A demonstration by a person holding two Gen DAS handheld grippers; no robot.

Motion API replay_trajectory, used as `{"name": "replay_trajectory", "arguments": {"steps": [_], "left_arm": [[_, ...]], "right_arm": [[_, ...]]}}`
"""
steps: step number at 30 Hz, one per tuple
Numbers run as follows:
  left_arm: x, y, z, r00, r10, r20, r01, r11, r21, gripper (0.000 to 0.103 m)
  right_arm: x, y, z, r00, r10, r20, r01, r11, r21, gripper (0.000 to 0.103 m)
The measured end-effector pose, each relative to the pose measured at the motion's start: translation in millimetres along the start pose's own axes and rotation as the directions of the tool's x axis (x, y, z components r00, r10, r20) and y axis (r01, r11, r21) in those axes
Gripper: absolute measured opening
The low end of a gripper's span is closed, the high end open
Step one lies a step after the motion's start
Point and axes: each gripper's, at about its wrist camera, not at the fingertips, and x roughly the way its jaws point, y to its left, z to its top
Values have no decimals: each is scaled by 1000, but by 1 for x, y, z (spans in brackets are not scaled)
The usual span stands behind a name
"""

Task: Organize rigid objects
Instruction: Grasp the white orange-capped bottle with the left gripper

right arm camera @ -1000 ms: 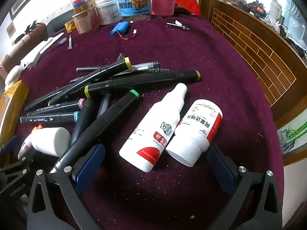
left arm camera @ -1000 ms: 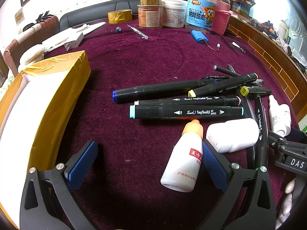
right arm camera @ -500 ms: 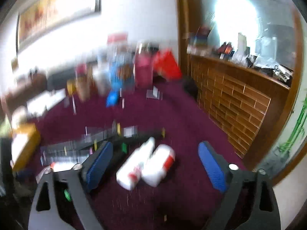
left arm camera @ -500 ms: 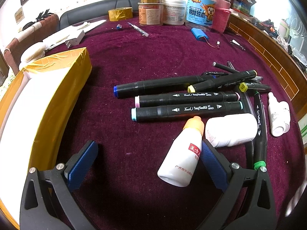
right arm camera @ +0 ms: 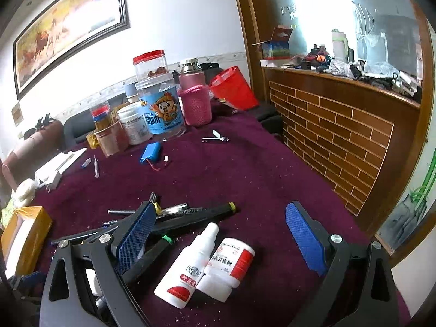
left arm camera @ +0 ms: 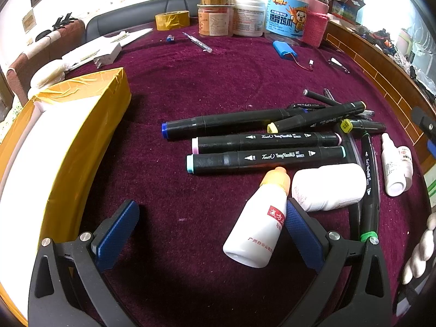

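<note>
Left tool (left arm camera: 209, 231): jaws apart, empty, orange-capped bottle (left arm camera: 259, 223) at 3 o'clock; right tool (right arm camera: 220, 234): jaws apart, having just narrowed slightly, over two white bottles (right arm camera: 207, 261) on the table (right arm camera: 245, 169)

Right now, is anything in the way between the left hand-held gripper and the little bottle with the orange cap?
Nothing visible. The orange-capped bottle lies on the cloth just inside the open left hand-held gripper, beside its right pad.

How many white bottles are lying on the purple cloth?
4. In the left wrist view: the orange-capped bottle by the left gripper's right finger, a plain white bottle beside it, and the spray bottle and red-labelled bottle side by side farther right. More may be hidden.
</note>
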Motion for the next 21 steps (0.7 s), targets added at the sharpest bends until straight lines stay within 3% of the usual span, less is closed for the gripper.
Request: {"name": "replay_trajectory", "arguments": {"steps": [12, 17, 21], "left_arm": [[0, 0, 0, 1000, -1, 0, 1, 1000, 1, 103], [0, 4, 2, 997, -48, -52, 50, 998, 34, 103], [-2, 1, -1, 999, -28, -31, 30, 998, 51, 103]], "right_arm": [[9, 3, -5, 999, 0, -53, -1, 1000, -20, 94], [12, 2, -6, 998, 1, -67, -2, 1000, -14, 94], [13, 1, -6, 998, 0, -71, 0, 1000, -11, 94]]}}
